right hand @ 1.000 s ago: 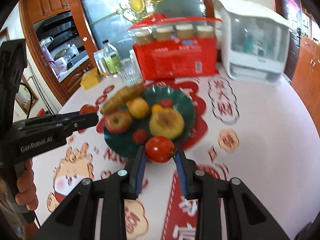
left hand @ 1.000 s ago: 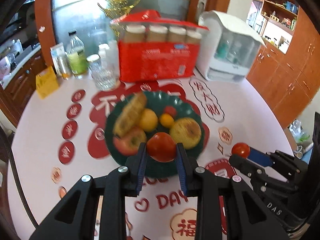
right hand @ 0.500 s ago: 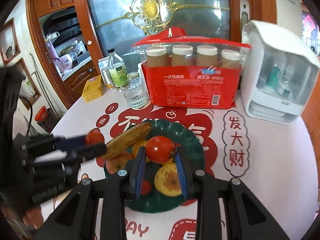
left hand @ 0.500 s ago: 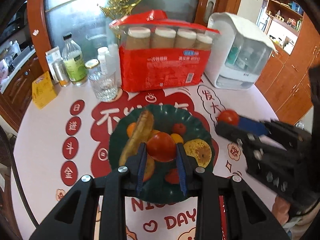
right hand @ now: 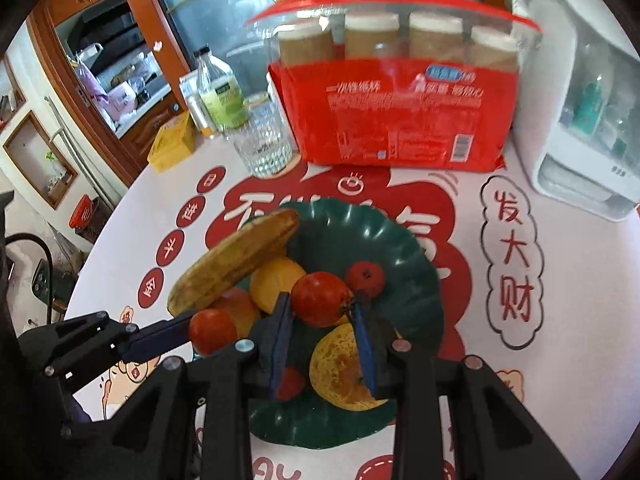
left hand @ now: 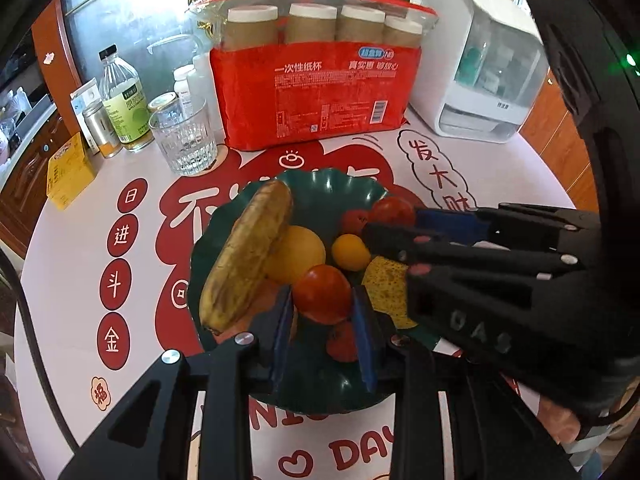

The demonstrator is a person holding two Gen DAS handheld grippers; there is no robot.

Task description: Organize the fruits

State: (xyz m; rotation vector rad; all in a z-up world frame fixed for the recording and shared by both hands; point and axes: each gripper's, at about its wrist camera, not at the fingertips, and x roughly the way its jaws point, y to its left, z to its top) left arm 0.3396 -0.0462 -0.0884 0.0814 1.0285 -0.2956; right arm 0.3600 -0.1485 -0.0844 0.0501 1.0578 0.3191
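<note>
A dark green plate [left hand: 324, 188] [right hand: 420, 264] holds a brown-spotted banana [left hand: 248, 256] [right hand: 236, 264], a yellow orange [left hand: 296, 254], a small orange fruit [left hand: 350, 252], a spotted yellow pear [right hand: 344, 368] and small red fruits. My left gripper [left hand: 323, 300] is shut on a red tomato [left hand: 323, 294] above the plate's near side. My right gripper [right hand: 322, 304] is shut on another red tomato [right hand: 320, 299] above the plate's middle. The right gripper shows in the left wrist view [left hand: 394, 220], the left one in the right wrist view [right hand: 208, 330].
A red pack of paper cups [left hand: 320, 92] stands behind the plate. A glass tumbler [left hand: 182, 140], bottles [left hand: 122, 100] and a yellow box [left hand: 68, 172] stand at the back left. A white appliance [left hand: 480, 60] stands at the back right. The table has a red-printed cover.
Both grippers have moved forward over the plate, each still holding its tomato. They are now closer together, the right gripper crossing in front of the left view.
</note>
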